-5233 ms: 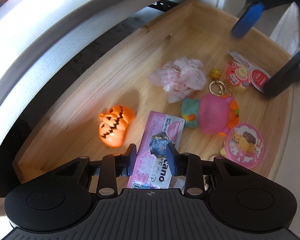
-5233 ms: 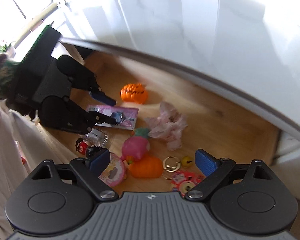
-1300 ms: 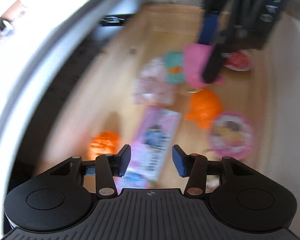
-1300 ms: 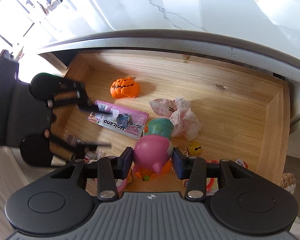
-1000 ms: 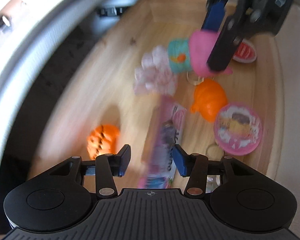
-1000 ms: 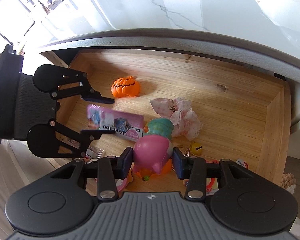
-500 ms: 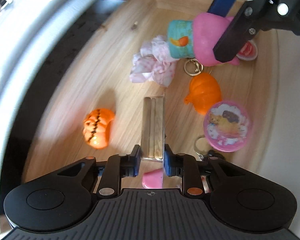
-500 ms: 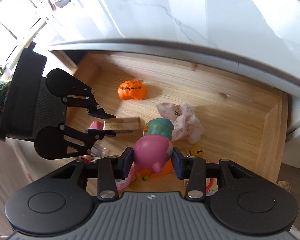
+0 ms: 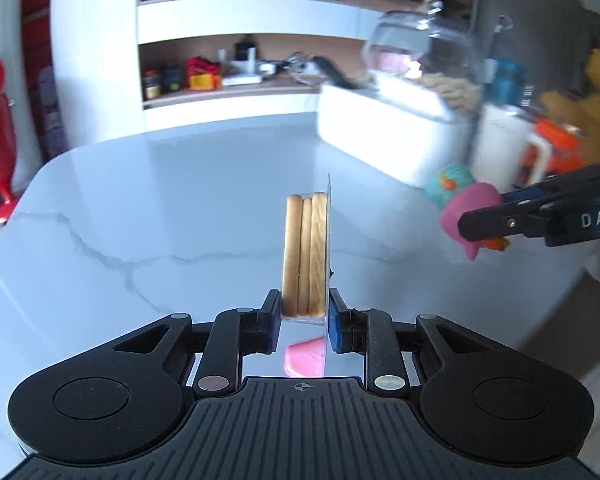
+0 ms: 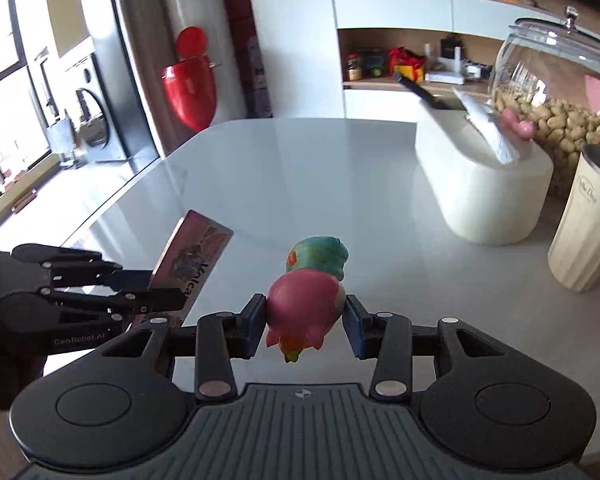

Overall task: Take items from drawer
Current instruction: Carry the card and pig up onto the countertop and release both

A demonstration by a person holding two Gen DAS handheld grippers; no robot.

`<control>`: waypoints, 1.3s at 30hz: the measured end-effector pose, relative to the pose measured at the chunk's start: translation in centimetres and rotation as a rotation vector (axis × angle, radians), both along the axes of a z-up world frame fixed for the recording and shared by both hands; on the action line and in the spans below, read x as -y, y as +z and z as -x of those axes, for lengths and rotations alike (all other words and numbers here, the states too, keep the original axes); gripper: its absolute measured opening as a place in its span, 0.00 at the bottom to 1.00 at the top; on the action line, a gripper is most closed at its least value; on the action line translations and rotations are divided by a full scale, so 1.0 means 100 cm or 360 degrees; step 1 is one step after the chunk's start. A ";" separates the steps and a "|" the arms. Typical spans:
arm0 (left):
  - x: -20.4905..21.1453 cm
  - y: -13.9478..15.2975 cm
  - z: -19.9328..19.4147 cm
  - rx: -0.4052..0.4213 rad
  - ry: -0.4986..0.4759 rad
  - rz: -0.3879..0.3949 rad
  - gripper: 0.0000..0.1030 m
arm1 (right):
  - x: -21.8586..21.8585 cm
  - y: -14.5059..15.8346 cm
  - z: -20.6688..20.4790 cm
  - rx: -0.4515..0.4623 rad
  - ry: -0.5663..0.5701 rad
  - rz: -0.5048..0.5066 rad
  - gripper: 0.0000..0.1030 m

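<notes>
Left wrist view: above the white marble bench [image 9: 148, 208], the left claw [image 9: 303, 316] clamps the biscuit-stick packet [image 9: 306, 252] edge-on, its length jutting forward past the pads. The right claw [image 10: 305, 322] pinches the pink-and-teal squishy toy [image 10: 306, 300] between its pads, over the bench's near edge.

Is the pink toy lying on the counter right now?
No, the pink toy is clamped in the right tongs above the counter.

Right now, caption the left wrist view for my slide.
Left gripper holds a biscuit pack edge-on over the marble counter; right gripper carries a pink toy.
</notes>
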State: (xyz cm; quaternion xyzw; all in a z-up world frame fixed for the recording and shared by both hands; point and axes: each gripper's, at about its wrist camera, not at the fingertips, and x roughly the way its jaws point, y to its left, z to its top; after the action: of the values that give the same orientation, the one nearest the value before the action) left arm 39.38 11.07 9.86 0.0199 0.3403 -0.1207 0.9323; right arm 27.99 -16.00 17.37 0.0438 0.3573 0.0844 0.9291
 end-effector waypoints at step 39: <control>0.073 -0.109 0.195 -0.0264 -0.0836 -0.0896 0.35 | -0.038 -0.122 0.062 -0.0578 0.0421 0.0041 0.53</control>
State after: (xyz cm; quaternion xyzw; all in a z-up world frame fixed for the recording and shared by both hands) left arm 19.91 3.75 -1.00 0.3516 0.4176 -0.2584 0.7970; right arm 21.81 -12.24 5.18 -0.0010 0.5224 0.1917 0.8309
